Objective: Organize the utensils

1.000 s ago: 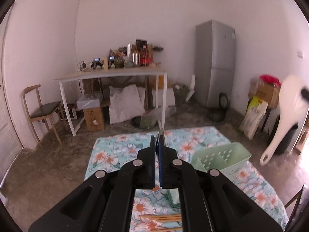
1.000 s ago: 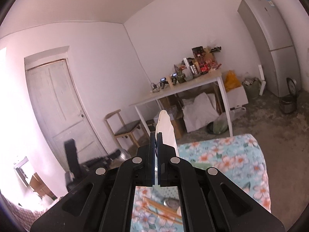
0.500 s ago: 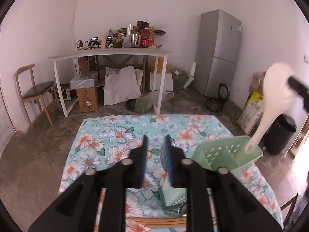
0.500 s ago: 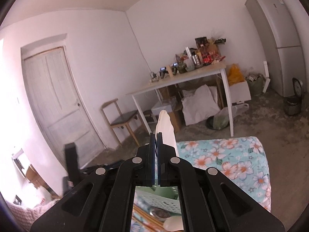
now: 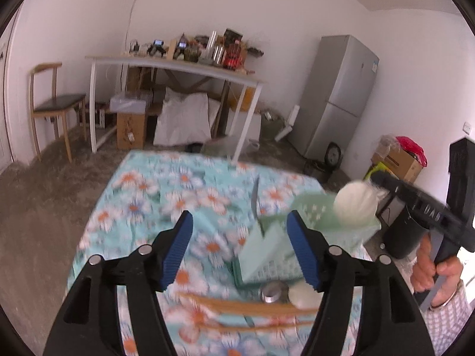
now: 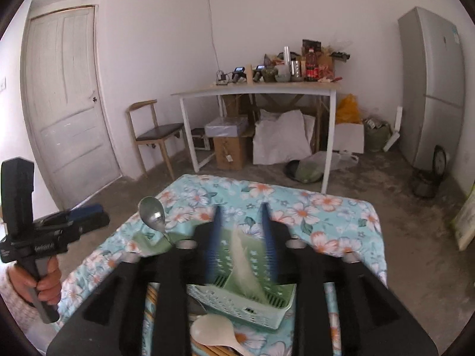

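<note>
Motion blur smears most of the left wrist view, so your floral tablecloth (image 5: 184, 195) and the items on it read only roughly. Your left gripper (image 5: 239, 231) stands wide, its jaws having just been opening, with nothing pressed between the blue pads (image 5: 178, 252). A metal spoon (image 6: 153, 212) stands handle-down in the near-left compartment of the green utensil basket (image 6: 246, 308); its handle is hidden behind your right gripper's body.

Your right gripper (image 6: 240, 231) is partly open, jaws also just opening. The white rice paddle (image 6: 243, 267) sits between them, standing in the basket, and the blur on the pads prevents me from confirming whether they are touching it. In the left view only its rounded head shows, blurred, just beside the gripper's tip.

On the cloth in front of the basket lie wooden chopsticks (image 5: 243, 305), a second white spoon (image 6: 212, 333) and a metal spoon bowl (image 5: 271, 290), all partly covered by gripper bodies. Your hands (image 6: 38, 281) grip the handles at the frame edges.
</note>
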A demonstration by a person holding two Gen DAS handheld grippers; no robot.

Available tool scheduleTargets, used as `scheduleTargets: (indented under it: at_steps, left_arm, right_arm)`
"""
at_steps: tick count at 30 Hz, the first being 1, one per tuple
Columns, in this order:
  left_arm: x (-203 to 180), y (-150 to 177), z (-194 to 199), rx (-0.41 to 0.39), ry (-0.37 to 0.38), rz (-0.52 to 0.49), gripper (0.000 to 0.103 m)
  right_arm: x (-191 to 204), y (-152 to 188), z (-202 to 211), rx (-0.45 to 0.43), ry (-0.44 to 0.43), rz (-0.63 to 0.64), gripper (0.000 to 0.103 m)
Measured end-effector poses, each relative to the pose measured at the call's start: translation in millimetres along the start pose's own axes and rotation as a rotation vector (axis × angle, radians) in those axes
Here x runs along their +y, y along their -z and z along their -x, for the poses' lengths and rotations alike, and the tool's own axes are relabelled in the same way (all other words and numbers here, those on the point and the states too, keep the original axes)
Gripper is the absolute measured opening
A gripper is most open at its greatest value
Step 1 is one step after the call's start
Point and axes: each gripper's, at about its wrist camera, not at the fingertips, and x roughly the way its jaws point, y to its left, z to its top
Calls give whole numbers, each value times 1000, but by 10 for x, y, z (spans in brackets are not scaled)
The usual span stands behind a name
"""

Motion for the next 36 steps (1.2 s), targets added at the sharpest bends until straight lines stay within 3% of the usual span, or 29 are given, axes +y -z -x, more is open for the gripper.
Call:
scheduleTargets:
  at_steps: [3,10,13,17,22,31,36]
  left_arm:
    - [-13,143,18,33,-4,-4,65]
    - [-106,463,60,87,-21,-33,69]
    - [-113,585,45,120,-6,-23,71]
    - [-107,734,-5,178,79,30,89]
    - [-142,878,-91,225,129,69,97]
    - [-152,908,-138,259,179,105,97]
    - [-268,902,-127,216,176,11,97]
  right_arm:
    - [-19,6,213,-42,26,-5,46]
    - [-186,224,784,-89,64,-133,49]
    - [-212,530,896,-45,63,-219,49]
    - [-121,1055,847,65,67,-309,49]
    - [-8,1580,659,194,79,-415,49]
    - [49,1748,619,222,141,-388,49]
    - [21,1806,572,239,151,-383,49]
